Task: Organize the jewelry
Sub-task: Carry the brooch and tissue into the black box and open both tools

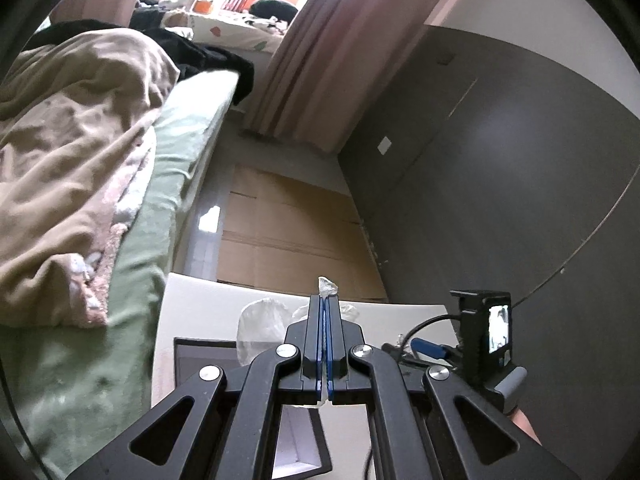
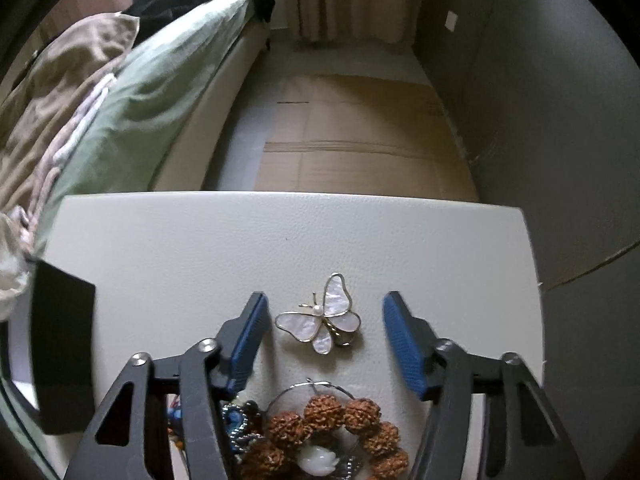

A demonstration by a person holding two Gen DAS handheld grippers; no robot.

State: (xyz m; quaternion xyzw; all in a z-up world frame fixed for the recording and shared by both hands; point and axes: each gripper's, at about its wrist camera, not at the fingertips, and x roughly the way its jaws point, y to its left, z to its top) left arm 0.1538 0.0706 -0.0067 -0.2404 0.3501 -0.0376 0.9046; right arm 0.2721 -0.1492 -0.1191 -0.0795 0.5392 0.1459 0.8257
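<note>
Closest in the right wrist view, low between the black arms, lies a bracelet of bumpy brown beads [image 2: 332, 432] with a white bead [image 2: 316, 460] in it, and some small blue and silver pieces [image 2: 240, 420] sit just beside it on the left. A thin wire ring [image 2: 312, 384] curves over the top of the beads. A bit further out, the right gripper [image 2: 324, 320] has its two blue pads spread wide apart, and a butterfly brooch [image 2: 320, 318] with shiny white wings and a gold edge lies flat on the white table [image 2: 280, 240] between them, not touching either pad. A black box [image 2: 60, 352] stands at the left side of the table. In the left wrist view, the left gripper [image 1: 325, 300] has its blue pads pressed together on a small clear plastic bag [image 1: 327, 286], and a bit of the bag pokes out past the tips. More crinkly clear plastic [image 1: 260, 328] sits on the table just to the left. The other gripper's small camera [image 1: 486, 336] shows on the right. Past the table edge, flat brown cardboard [image 2: 360, 136] lies on the floor. A bed [image 2: 160, 92] with a green sheet and a tan blanket [image 1: 72, 152] runs along the left. Far back, pink curtains [image 1: 320, 60] hang down.
</note>
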